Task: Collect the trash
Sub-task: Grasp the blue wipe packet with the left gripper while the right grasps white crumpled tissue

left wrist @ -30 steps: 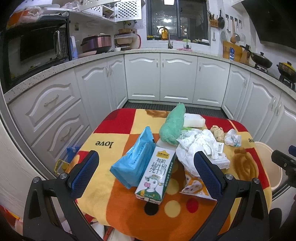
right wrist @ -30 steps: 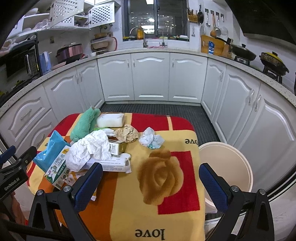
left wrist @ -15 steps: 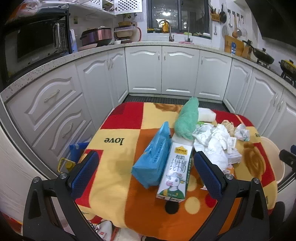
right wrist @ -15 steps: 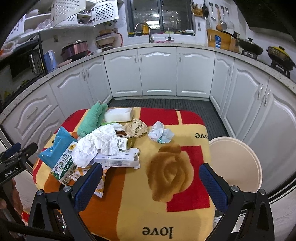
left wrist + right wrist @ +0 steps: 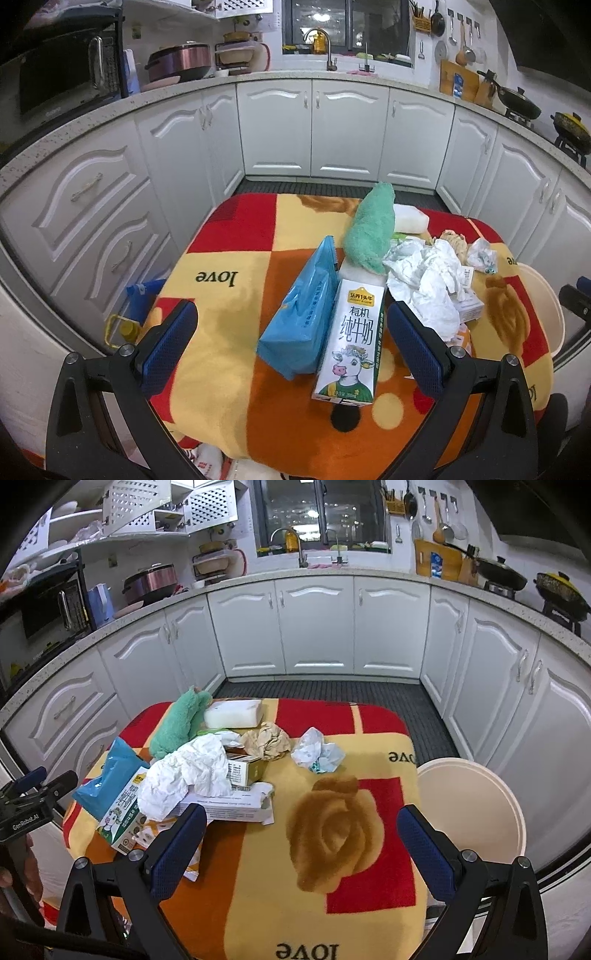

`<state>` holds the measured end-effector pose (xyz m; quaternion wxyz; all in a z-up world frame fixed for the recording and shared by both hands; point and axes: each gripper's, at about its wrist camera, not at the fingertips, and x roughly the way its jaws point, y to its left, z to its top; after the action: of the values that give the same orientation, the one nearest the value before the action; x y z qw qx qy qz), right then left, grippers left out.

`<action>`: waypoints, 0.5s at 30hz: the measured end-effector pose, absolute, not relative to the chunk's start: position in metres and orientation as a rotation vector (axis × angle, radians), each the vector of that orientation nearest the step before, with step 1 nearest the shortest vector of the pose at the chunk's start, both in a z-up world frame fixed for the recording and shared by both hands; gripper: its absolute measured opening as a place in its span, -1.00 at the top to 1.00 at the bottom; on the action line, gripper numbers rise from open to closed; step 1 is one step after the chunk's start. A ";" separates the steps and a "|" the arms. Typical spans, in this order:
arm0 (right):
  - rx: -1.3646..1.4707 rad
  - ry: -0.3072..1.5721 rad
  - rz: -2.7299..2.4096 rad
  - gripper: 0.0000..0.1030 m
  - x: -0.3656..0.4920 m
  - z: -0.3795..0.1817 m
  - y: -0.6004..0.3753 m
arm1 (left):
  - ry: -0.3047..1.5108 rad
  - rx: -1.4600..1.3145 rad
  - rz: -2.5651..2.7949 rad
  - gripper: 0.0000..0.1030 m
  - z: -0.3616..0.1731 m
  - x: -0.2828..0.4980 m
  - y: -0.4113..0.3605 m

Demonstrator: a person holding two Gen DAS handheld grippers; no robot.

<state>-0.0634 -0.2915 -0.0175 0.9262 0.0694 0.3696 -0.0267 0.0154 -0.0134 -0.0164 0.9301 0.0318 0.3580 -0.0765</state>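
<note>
Trash lies on a table under a colourful blanket (image 5: 240, 258): a milk carton (image 5: 351, 339), a blue plastic pack (image 5: 303, 314), crumpled white paper (image 5: 188, 775), a brown paper ball (image 5: 267, 742), a white-blue wad (image 5: 317, 755) and flat cardboard boxes (image 5: 236, 805). A cream bin (image 5: 469, 808) stands at the table's right side. My left gripper (image 5: 291, 347) is open and empty, just before the carton and blue pack. My right gripper (image 5: 301, 845) is open and empty above the blanket's rose pattern.
A green towel (image 5: 369, 229) and a white foam block (image 5: 234, 712) lie at the table's far side. White kitchen cabinets (image 5: 317, 627) curve around behind, with a dark floor mat (image 5: 332, 690) between them and the table.
Both grippers have drawn back and shifted slightly; the table items sit farther right in the left view and farther off in the right view. Nothing was grasped.
</note>
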 end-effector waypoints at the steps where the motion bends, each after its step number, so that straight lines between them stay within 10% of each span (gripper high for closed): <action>1: 0.147 0.754 -0.042 -0.96 -0.062 -0.017 -0.290 | 0.743 0.064 -0.168 -0.98 -0.018 0.019 -0.012; 15: 0.097 0.865 0.270 -0.29 0.030 -0.046 -0.205 | 0.860 0.062 -0.268 -0.98 -0.044 0.058 -0.003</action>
<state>0.0303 -0.2049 -0.0463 0.8980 0.0470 0.4176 0.1303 0.0577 -0.0029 -0.0435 0.8999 0.0298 0.4154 -0.1293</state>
